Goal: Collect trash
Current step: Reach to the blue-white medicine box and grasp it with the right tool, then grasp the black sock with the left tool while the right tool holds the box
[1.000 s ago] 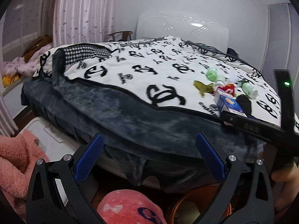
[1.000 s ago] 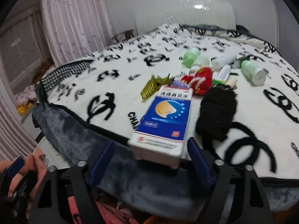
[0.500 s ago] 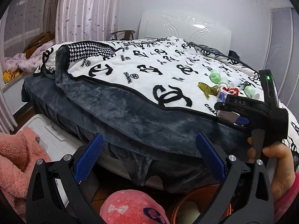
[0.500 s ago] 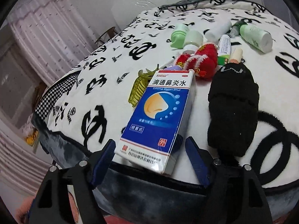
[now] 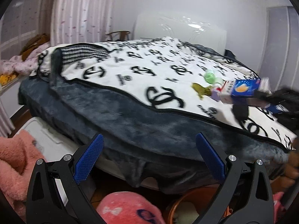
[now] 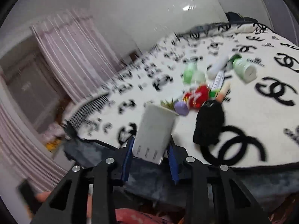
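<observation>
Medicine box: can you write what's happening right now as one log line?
right gripper: shut on medicine box | box: lifted off bed | left gripper: open, empty

1. Blanket (image 5: 130,69): plush cloth, matt; grey fleecy underside.
2. Medicine box (image 6: 155,130): smooth cardboard, slight sheen.
3. Headboard (image 5: 179,28) behind blanket: glossy white.
4. Left gripper (image 5: 149,158) pads: textured blue rubber.
</observation>
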{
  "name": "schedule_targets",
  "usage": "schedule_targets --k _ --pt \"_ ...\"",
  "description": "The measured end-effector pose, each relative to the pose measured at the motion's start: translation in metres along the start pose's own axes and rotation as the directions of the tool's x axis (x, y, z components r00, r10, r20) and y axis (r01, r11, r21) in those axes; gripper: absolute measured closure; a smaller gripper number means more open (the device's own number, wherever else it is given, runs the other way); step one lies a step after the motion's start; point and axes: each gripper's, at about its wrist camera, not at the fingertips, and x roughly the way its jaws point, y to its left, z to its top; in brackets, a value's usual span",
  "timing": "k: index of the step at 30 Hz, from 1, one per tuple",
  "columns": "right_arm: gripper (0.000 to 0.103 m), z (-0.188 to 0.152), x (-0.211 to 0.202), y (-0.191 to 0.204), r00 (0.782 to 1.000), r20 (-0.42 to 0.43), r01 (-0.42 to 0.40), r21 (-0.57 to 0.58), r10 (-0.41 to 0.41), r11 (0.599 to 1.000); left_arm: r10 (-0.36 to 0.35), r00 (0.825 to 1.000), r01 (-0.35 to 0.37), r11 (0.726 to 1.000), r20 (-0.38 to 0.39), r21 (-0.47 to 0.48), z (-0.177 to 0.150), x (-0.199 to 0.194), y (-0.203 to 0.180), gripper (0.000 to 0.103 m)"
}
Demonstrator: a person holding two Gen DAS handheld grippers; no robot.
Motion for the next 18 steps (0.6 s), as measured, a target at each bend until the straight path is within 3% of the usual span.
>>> schedule_targets --k 4,7,9,13,18 --pt "0.072 0.009 -0.016 -0.015 0.999 0.018 0.027 -0.008 -0.027 1.000 -0.068 0.996 0.072 0.996 -0.055 0.061 0.009 0.025 -0.041 0.007" --pt "0.072 0.013 -0.032 -0.029 0.999 0.046 0.022 0.018 -0.023 1.000 -0.074 0.997 0.077 0.991 -0.036 0.106 0.017 0.031 -0.068 0.007" --pt "0.072 0.016 -0.061 -0.036 0.994 0.109 0.024 0.020 -0.026 1.000 -0.098 0.995 0.100 0.986 -0.025 0.130 0.024 0.035 -0.084 0.007" --pt "0.072 0.018 -0.123 -0.045 0.966 0.247 0.076 0.004 -0.075 0.997 -0.158 0.987 0.160 0.970 -0.026 0.185 0.037 0.052 -0.127 0.007" --pt "0.072 0.004 -0.189 -0.054 0.922 0.359 0.158 0.003 -0.149 0.987 -0.216 0.971 0.235 0.939 -0.099 0.253 0.045 0.097 -0.188 0.007"
